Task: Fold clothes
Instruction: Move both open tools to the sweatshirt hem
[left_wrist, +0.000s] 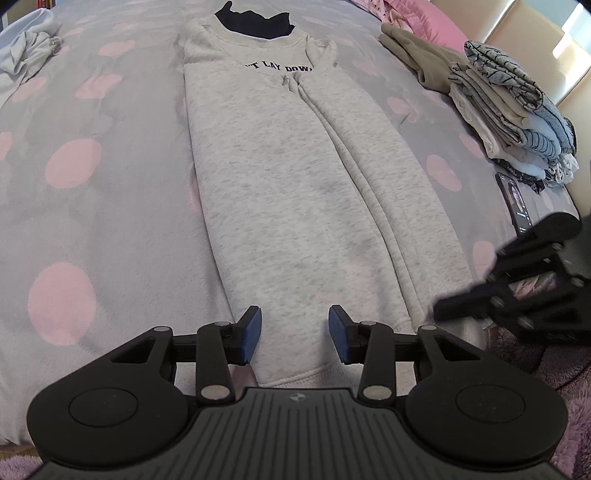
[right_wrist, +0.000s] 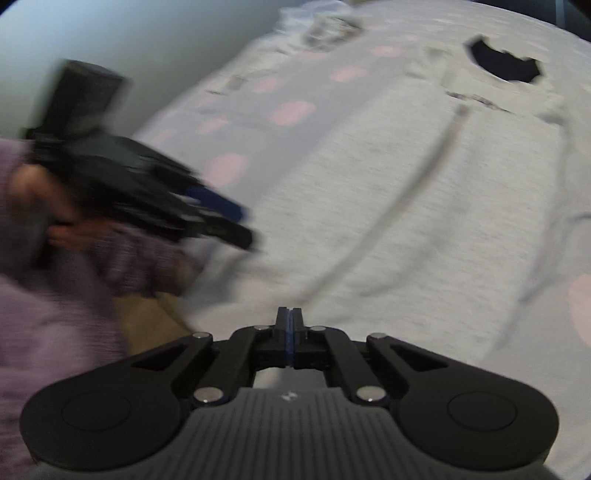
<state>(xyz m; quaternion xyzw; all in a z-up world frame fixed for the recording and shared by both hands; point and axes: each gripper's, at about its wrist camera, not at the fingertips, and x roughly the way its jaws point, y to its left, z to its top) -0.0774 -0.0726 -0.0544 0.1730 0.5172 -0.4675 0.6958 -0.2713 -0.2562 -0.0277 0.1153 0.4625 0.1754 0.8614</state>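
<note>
Garment: a pale heather-grey sweatshirt (left_wrist: 280, 177) is lying face-up along the middle of the bed, its neck at the far end and its hem nearest the left wrist camera.
Print: dark block lettering is running across the chest, partly covered, with the letters "LAY DOW" showing.
Folds: the sleeve on the right side of the left wrist view is lying folded in over the body, making long creases running down toward the hem; the opposite edge is lying straight.
Neckline: a dark navy garment (left_wrist: 255, 22) is showing in and beyond the collar opening.
Bed cover: a grey blanket (left_wrist: 92, 206) with pink spots is lying under the sweatshirt.
Left gripper (left_wrist: 295, 334): it is hovering over the hem with its blue-padded jaws spread apart, holding nothing.
Right gripper (right_wrist: 290, 338): its jaws are pressed together with nothing visible between them; its own view is blurred by motion.
Right gripper's place: in the left wrist view it is sitting just off the sweatshirt's near right corner.
Person: a hand (right_wrist: 33, 206) in a purple fuzzy sleeve is gripping the left gripper, blurred.
Beside the garment: a stack of folded clothes (left_wrist: 517, 122) is sitting to the right, with a phone (left_wrist: 515, 201) lying just in front of it.
Far left: a crumpled light-blue cloth (left_wrist: 29, 51) is lying well apart.
</note>
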